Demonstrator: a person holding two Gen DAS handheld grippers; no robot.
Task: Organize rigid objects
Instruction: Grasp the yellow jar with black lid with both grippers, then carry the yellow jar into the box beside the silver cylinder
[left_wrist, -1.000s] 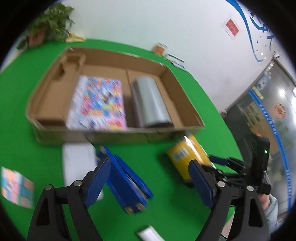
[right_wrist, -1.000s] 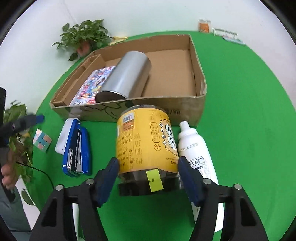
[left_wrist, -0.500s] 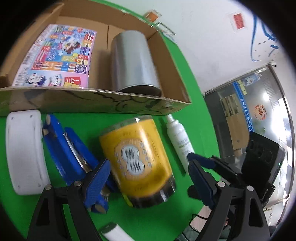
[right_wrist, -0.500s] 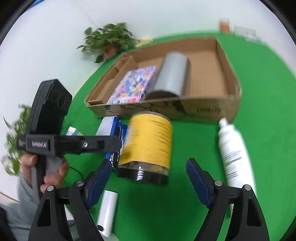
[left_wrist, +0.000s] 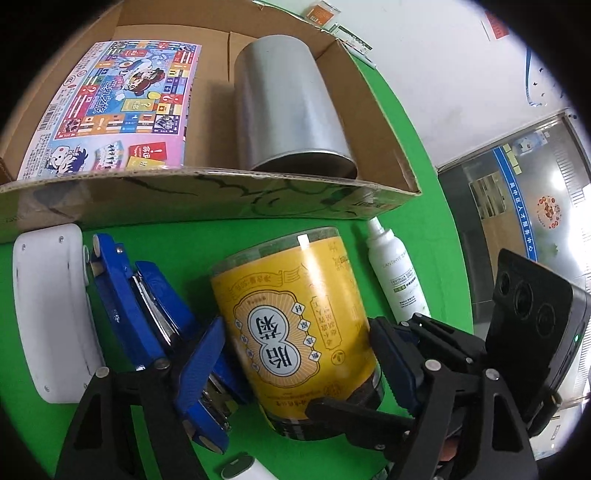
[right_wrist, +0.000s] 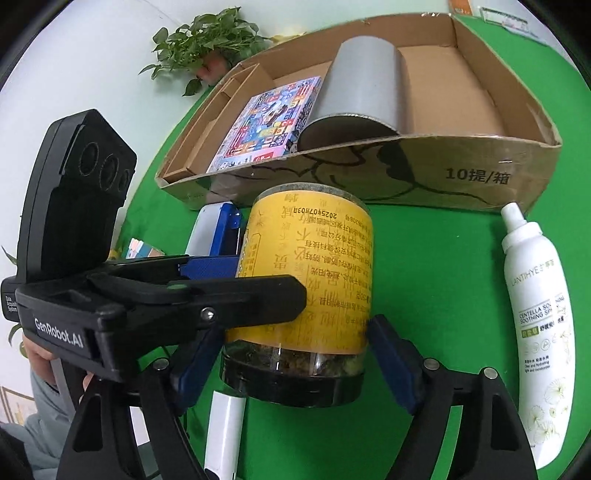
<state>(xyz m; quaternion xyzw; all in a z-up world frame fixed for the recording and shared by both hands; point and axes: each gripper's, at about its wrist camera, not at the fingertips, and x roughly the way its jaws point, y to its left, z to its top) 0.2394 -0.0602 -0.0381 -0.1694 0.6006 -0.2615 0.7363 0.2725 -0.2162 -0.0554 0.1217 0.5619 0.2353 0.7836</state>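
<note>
Green cloth covered the surface (right_wrist: 424, 258), and everything I cared about lay at its near edge. Closest to me, a white tube (right_wrist: 225, 432) lay just under my right gripper (right_wrist: 295, 328). A second earlier my left gripper (left_wrist: 295, 325) had hung over the blue stapler (left_wrist: 140, 306). It had since swung right and come down over the yellow jar (left_wrist: 288, 280), which lay on its side in front of the cardboard box (right_wrist: 406, 173), dark lid towards me. Both grippers now straddled that jar. Their jaws had just been closing with it between them, and the pads looked laid against its sides, so I judged it gripped twice over and ready to lift into the box.

The stapler lay tight against the jar's left, touching my left gripper's outer finger, and I thought it might be dragged along. A white device (left_wrist: 51, 314) sat left of the stapler. A white spray bottle (right_wrist: 535, 332) lay just right of the jar, apart from it.

Farther off, the box's near wall stood in the way. Inside it lay a colourful game box (left_wrist: 118, 107) and a steel cylinder (left_wrist: 288, 103), with bare floor to the cylinder's right. A potted plant (right_wrist: 207, 40) stood beyond.
</note>
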